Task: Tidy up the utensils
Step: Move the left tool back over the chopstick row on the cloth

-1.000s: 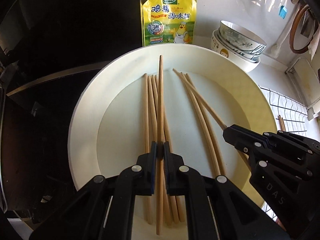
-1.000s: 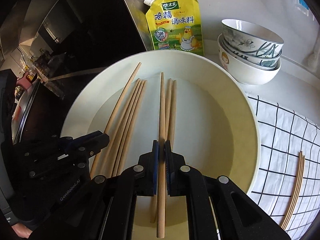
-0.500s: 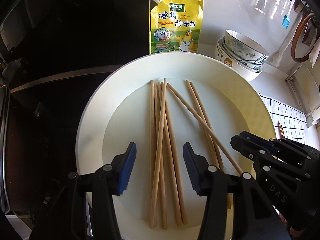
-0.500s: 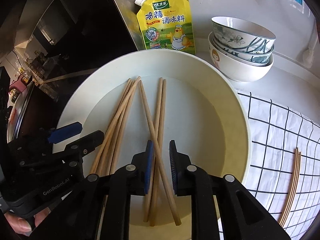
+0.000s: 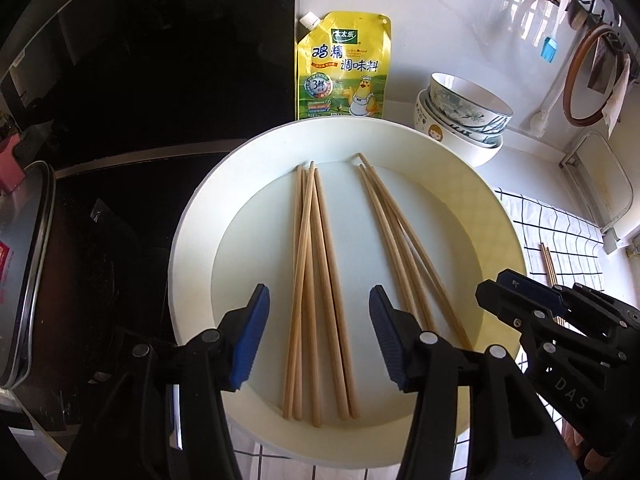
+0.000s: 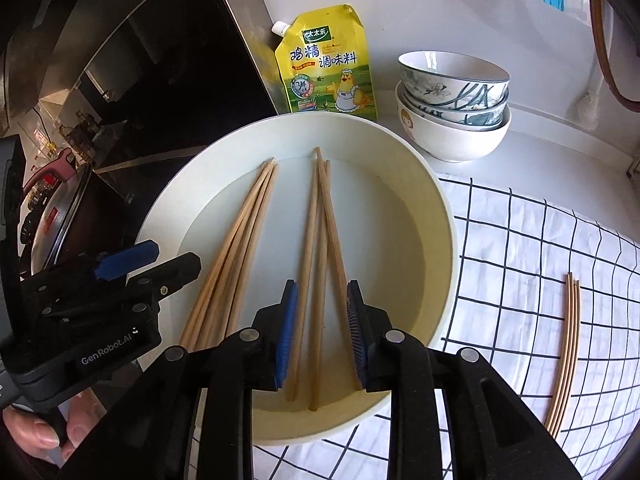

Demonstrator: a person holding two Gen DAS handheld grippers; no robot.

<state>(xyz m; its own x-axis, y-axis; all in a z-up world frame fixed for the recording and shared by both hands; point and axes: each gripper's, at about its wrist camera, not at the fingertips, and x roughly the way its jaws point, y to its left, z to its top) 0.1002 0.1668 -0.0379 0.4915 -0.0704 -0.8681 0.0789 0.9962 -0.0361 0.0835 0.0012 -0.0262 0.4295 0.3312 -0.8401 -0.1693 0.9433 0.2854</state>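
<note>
Looking along the left tool, both blue pads stand wide apart with nothing between them, hovering over the near half of the white plate. Five chopsticks form the left bundle, lying on the plate floor; their far tips overlap, making separation there hard to read. A right bundle of about four sticks lies apart from it, and its near ends are hidden behind the right finger of this tool. The right tool enters at the right edge, partly cut off. Behind the plate stand one yellow seasoning pouch and stacked bowls; the count in the stack is unclear.

From the right wrist view, the right tool is open, its pads flanking the near part of the right bundle without pinching it. The left bundle has its near ends hidden behind the left tool, whose jaws also stand apart. Three bowls are stacked. Three more chopsticks lie on the checked cloth on the table, well right of the plate.
</note>
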